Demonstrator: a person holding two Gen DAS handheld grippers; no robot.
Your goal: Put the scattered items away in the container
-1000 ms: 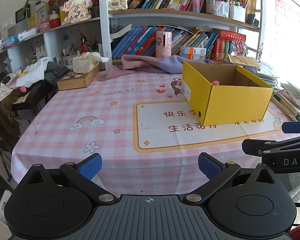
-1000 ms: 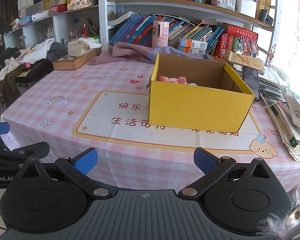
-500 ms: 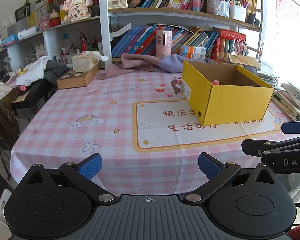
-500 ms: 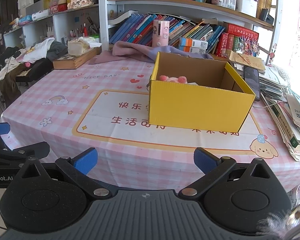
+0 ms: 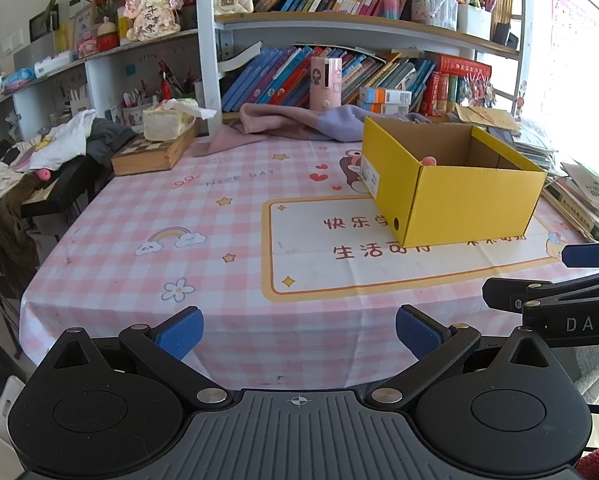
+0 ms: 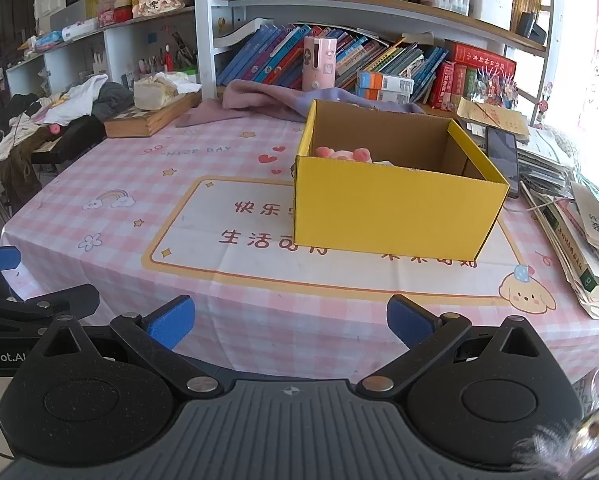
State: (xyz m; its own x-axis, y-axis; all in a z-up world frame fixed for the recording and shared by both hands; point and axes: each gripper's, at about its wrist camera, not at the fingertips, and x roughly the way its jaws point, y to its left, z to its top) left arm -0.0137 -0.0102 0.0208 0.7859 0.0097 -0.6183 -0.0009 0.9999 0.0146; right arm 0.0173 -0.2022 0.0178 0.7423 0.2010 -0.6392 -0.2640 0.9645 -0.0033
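Both grippers hang off the near edge of the tabletop, side by side, each empty with its blue pads spread wide. The left gripper points across the pink checked cloth toward the far shelves; the right gripper faces the yellow box more squarely. In the left wrist view the right gripper's black frame pokes in from the right border, and in the right wrist view the left one shows at the left border, so the two are near each other but apart.

The yellow box stands open-topped on the right half of the tabletop, resting on the cream panel with the orange border and red characters, its near wall well back from the near edge. Inside it, against the left wall, a pink plush item peeks above the rim (only its rounded top shows, so its shape is unclear). Something pale lies beside it, too hidden to name.

Along the far edge sit a wooden case with a tissue pack on top at the left, and a pink and lilac cloth bunched behind the box. A dark phone lies just past the box's right wall, next to a stack of books at the right edge.
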